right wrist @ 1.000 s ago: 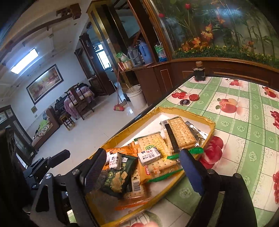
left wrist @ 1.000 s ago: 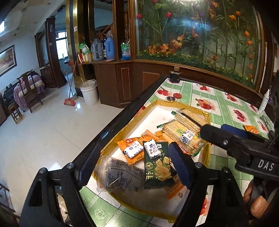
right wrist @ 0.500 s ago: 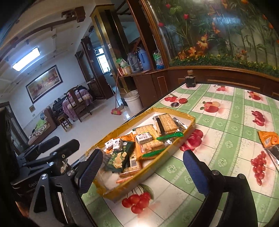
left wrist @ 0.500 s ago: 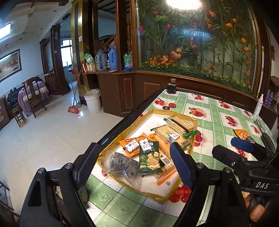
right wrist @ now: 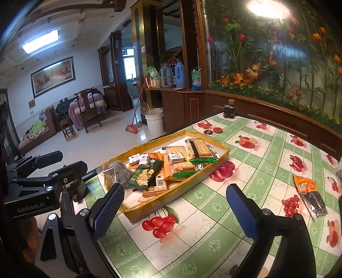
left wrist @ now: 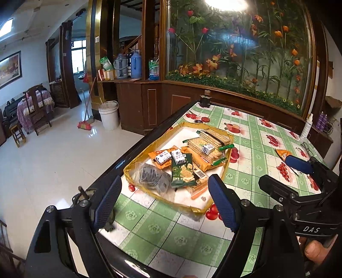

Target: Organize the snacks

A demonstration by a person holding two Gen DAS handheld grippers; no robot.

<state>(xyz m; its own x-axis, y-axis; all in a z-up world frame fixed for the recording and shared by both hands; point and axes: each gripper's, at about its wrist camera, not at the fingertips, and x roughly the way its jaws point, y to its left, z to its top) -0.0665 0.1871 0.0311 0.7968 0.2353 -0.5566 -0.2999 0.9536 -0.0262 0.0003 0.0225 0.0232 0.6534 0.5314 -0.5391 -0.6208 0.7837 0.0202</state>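
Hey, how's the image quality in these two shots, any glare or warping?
Left wrist view: lamp glare on the glass at top, table edge bowed by the fisheye, snacks sharp. Right wrist view: same glare, dark corners, tray crisp.

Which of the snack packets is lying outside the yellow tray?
The orange packet with a dark end, alone on the green checked tablecloth to the right of the yellow tray. All other packets are piled inside the tray.

Bucket (left wrist: 108,115): white, on floor by cabinet
Broom (left wrist: 85,125): just beside bucket
Flasks (right wrist: 173,74): on counter
Bottle (right wrist: 229,109): dark, table's far corner
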